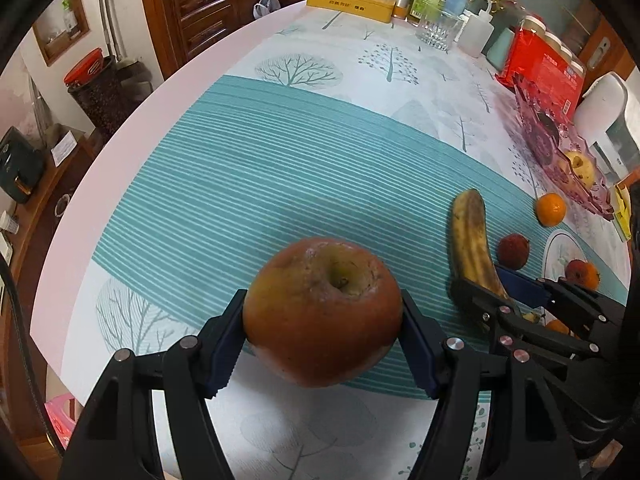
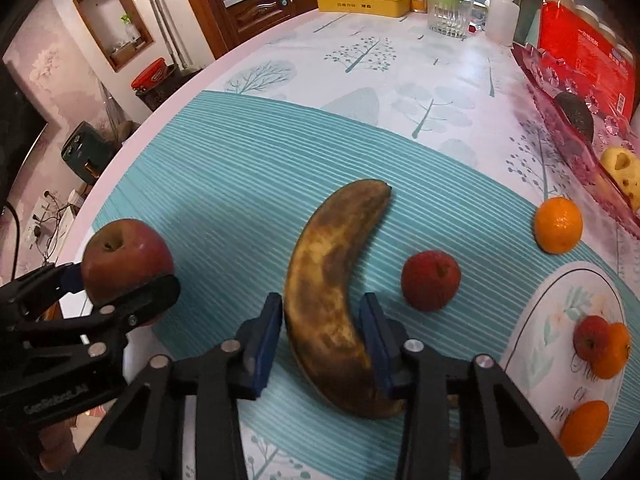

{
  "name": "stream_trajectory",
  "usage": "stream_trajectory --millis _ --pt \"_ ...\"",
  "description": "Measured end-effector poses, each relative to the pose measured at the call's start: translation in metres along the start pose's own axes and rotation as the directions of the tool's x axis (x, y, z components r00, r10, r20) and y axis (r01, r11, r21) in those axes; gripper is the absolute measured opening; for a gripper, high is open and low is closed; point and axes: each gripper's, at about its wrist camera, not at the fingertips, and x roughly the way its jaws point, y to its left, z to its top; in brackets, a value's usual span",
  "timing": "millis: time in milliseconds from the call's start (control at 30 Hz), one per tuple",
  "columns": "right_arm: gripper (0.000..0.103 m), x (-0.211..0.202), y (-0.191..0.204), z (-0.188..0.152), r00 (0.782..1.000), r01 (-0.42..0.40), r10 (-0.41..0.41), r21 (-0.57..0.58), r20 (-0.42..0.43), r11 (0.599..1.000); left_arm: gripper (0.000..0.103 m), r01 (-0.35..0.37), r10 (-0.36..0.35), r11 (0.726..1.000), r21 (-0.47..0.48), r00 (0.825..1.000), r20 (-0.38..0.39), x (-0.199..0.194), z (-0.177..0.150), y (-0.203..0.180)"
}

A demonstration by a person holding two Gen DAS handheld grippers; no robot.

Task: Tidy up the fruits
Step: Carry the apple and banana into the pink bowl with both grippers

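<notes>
My left gripper (image 1: 322, 336) is shut on a red apple (image 1: 322, 312) above the teal striped mat (image 1: 240, 184); it also shows in the right wrist view (image 2: 126, 264). My right gripper (image 2: 320, 336) is shut on a brown-spotted banana (image 2: 332, 280) that lies on the mat; the banana also shows in the left wrist view (image 1: 472, 240). A small red fruit (image 2: 430, 280) and an orange (image 2: 558, 224) lie on the mat to the right. A white plate (image 2: 560, 300) at the right holds a small red fruit (image 2: 588, 336) and two oranges (image 2: 584, 426).
A pink faceted tray (image 2: 560, 128) at the far right holds a dark avocado (image 2: 574, 114) and a yellow fruit (image 2: 620, 168). A red box (image 2: 584, 52), glass (image 2: 448, 12), bottles and a yellow box (image 2: 362, 0) stand along the table's back. The table edge curves at the left.
</notes>
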Motion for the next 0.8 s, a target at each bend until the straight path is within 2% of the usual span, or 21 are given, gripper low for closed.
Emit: stream_trajectory --millis 133,367,600,800 --pt "0.034 0.000 0.004 0.001 1.000 0.000 0.000 -0.004 0.010 1.000 0.069 0.005 -0.005 1.000 0.014 1.000 -0.002 0.000 0.005 -0.001" --pt "0.033 -0.015 -0.004 0.003 0.998 -0.048 0.046 0.052 0.035 0.998 0.069 0.019 -0.020 0.998 0.054 1.000 0.014 -0.009 0.012 -0.013" --pt "0.033 -0.056 -0.015 0.003 0.992 -0.058 0.047 0.091 0.113 0.994 0.069 0.038 -0.042 0.994 0.105 0.998 0.042 -0.030 0.020 -0.033" --pt "0.033 -0.108 -0.034 0.002 0.979 -0.031 0.006 0.121 0.206 0.992 0.069 0.075 -0.091 0.980 0.187 0.993 0.076 -0.057 0.037 -0.069"
